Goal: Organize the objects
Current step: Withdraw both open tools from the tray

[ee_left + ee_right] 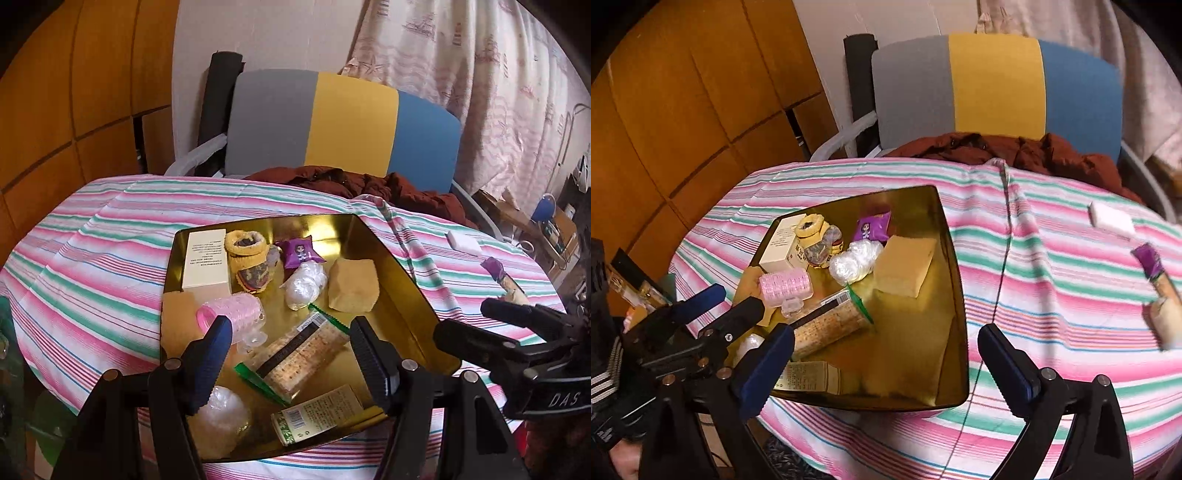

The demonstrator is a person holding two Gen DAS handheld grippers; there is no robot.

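Observation:
A gold tray (408, 295) (923, 354) sits on the striped tablecloth and holds several items: a cream box (205, 258), yellow scrunchies (245, 245), a purple packet (300, 252), a tan sponge block (354, 283), a pink hair roller (236, 314), a cracker pack (301, 356) and a green carton (319, 411). My left gripper (291, 356) hangs open over the tray's near half, straddling the cracker pack without touching it. Over the tray's near right corner, my right gripper (886, 369) is open and holds nothing. A white block (1112, 218) and a purple-wrapped bar (1160, 291) lie on the cloth to the right.
A grey, yellow and blue chair back (343, 122) with a dark red jacket (369, 184) stands behind the table. Wooden cabinets (74, 92) fill the left and a curtain (480, 74) the right. Striped cloth (1052, 295) stretches between the tray and the loose items.

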